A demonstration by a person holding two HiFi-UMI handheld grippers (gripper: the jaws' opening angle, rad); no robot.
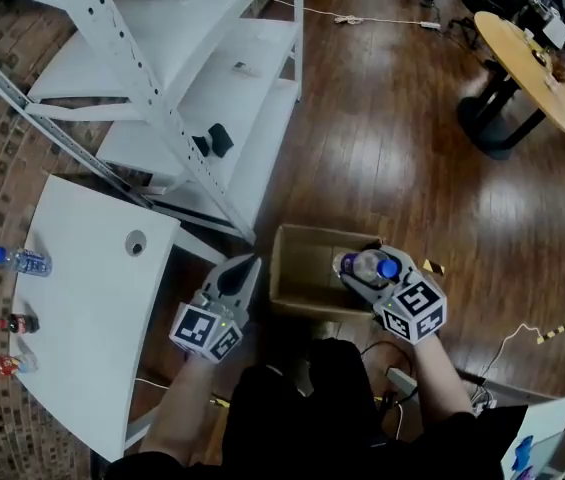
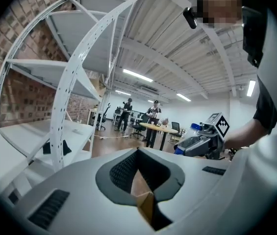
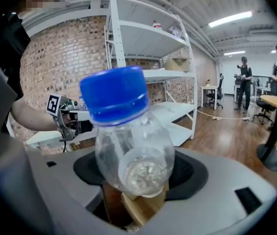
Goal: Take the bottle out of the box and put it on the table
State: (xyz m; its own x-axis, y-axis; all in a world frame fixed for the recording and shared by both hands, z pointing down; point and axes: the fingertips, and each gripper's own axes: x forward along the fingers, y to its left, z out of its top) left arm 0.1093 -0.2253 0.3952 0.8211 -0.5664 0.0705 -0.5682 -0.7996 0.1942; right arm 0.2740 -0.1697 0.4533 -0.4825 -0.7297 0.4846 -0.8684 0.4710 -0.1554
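Observation:
A clear plastic bottle (image 1: 366,266) with a blue cap (image 1: 389,267) is held above the open cardboard box (image 1: 297,278) on the wood floor. My right gripper (image 1: 362,271) is shut on it. In the right gripper view the bottle (image 3: 131,151) fills the middle between the jaws, its cap (image 3: 113,96) tilted up and left. My left gripper (image 1: 246,270) hangs just left of the box with its jaws together and nothing in them. The left gripper view shows its tips meeting (image 2: 138,152) and the right gripper (image 2: 204,140) with the bottle off to the right.
A white table (image 1: 92,298) stands at the left with three small bottles (image 1: 22,261) along its far edge. A white shelving rack (image 1: 192,78) rises behind the box. Beyond it are a round wooden table (image 1: 537,63), people far off, and cables (image 1: 402,378) on the floor.

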